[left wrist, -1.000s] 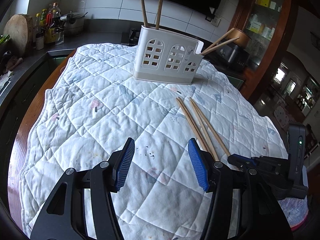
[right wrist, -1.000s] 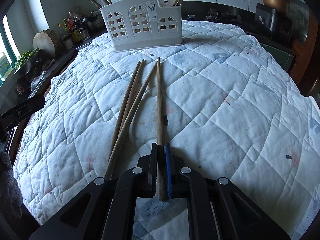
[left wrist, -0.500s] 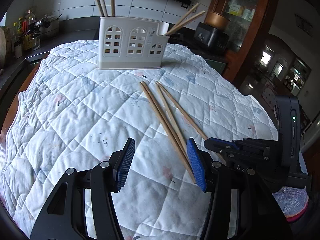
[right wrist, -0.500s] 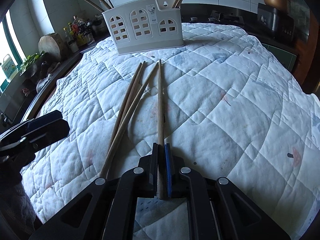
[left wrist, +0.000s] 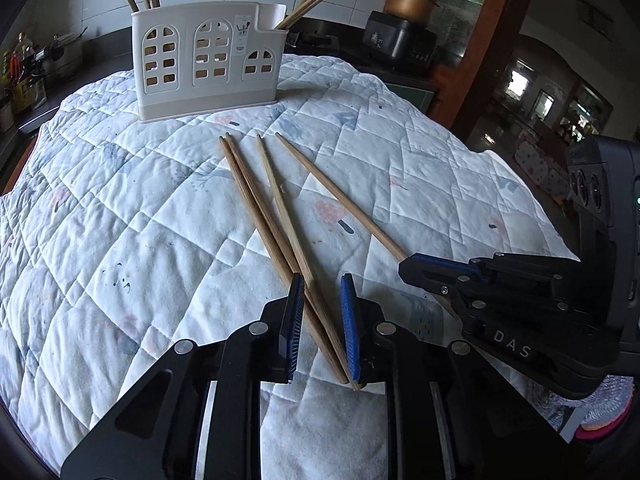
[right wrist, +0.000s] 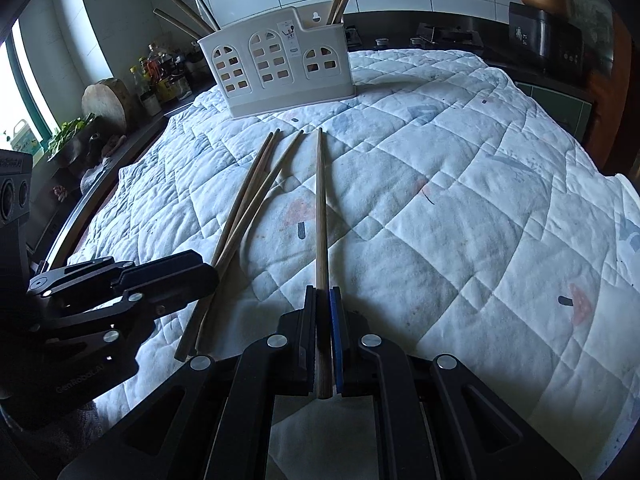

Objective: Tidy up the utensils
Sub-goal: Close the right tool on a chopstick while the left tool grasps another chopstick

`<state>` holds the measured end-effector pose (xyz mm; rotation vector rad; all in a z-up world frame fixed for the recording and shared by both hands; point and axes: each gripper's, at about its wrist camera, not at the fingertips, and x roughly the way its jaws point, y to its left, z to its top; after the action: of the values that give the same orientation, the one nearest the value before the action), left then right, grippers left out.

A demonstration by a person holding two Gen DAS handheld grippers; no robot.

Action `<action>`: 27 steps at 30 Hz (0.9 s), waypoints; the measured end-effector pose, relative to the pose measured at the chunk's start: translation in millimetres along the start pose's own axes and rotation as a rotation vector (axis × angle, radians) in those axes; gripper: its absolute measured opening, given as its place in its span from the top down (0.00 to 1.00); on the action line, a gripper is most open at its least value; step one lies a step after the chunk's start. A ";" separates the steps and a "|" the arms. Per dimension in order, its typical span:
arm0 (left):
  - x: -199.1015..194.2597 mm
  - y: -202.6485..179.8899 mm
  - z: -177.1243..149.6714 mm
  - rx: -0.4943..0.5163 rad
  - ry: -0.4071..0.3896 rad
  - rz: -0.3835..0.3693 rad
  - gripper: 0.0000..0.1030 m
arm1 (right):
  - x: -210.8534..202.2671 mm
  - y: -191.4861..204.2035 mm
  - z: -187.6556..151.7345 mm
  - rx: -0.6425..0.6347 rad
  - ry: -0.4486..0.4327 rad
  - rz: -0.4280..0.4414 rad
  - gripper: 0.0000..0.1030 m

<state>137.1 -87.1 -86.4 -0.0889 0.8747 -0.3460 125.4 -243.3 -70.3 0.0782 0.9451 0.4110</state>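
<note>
Closing left tongs (left wrist: 322,320) around three chopsticks (left wrist: 264,216) | right tongs (right wrist: 323,336) clamped on one chopstick (right wrist: 321,208) | holder (left wrist: 208,64) behind

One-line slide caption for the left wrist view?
Left gripper closing around three loose chopsticks on quilted cloth, white holder beyond.

Two readable marks, both on the gripper bodies

In the left wrist view, white letters "DAS" stand on the right gripper (left wrist: 404,270) body at about 4 o'clock. In the right wrist view, faint grey lettering on the left gripper (right wrist: 212,276) body at 8 o'clock seems to read "GenRobot.AI". The small sticker on the white holder (left wrist: 208,64) is too small to read.
</note>
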 end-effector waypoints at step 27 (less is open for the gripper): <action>-13.0 6.8 6.0 0.028 -0.043 0.093 0.93 | -13.9 2.5 3.4 -0.009 -0.039 0.014 0.93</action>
<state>135.8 -76.7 -74.4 -0.0295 0.8285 -0.2687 120.2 -245.8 -57.0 0.0846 0.9048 0.4246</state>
